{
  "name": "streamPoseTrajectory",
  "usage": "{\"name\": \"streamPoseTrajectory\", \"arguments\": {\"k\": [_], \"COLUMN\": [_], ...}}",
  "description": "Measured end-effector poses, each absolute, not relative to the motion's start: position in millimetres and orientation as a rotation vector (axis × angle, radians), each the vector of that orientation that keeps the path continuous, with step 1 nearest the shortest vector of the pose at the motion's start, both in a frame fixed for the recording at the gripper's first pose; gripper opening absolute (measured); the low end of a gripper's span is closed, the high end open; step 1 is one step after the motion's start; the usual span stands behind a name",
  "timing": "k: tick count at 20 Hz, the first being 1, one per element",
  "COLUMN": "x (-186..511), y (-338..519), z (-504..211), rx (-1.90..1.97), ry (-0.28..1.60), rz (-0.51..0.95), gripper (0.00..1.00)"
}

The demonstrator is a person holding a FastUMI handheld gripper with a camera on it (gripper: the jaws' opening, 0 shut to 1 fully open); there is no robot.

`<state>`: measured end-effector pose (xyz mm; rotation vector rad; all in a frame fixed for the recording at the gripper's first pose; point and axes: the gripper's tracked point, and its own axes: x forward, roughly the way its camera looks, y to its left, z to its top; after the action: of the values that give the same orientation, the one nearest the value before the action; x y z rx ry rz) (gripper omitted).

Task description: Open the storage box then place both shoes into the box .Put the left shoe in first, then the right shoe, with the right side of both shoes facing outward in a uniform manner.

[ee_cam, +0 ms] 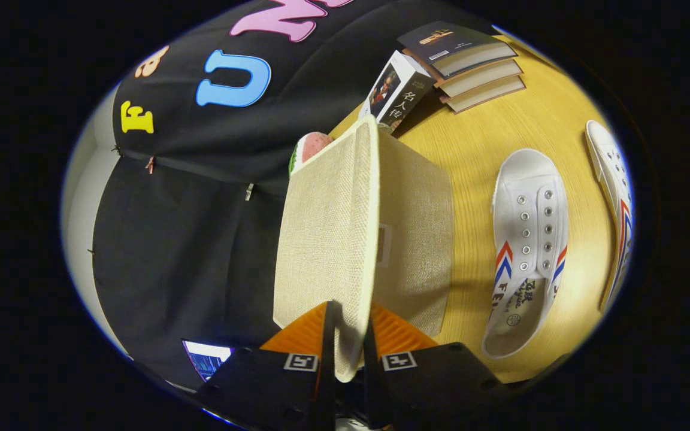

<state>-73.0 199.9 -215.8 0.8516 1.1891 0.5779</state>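
My gripper (348, 344) is shut on the beige fabric lid (330, 239) of the storage box (414, 233); both orange fingers (297, 338) press the lid's edge from either side. The view is rolled sideways. The lid stands raised off the box, whose cloth wall shows just beyond it on the wooden table (477, 137). Beside the box lie two white lace-less shoes with red and blue stripes: the nearer shoe (527, 239) shows its top and opening, the farther shoe (614, 203) lies past it, seen from the side.
A stack of three books (471, 63) lies at the table's far end, and another book (396, 90) leans against it. A pink and green object (309, 148) peeks out behind the lid. The black cloth wall hangs behind the box.
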Motion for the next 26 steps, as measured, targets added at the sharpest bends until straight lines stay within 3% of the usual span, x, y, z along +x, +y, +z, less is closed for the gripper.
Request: {"name": "streamPoseTrajectory", "arguments": {"k": [3,5,15,26], "x": [-73,-76,-70,-66], "y": [199,199,217,305], "z": [-214,-211,-149,-82], "rx": [0.853,0.836,0.827,0.845], "ry": [1.195,1.195,1.117,1.086], "rz": [0.566,0.571,0.646,0.769], "gripper": [0.08,0.06,0.06,0.05]}}
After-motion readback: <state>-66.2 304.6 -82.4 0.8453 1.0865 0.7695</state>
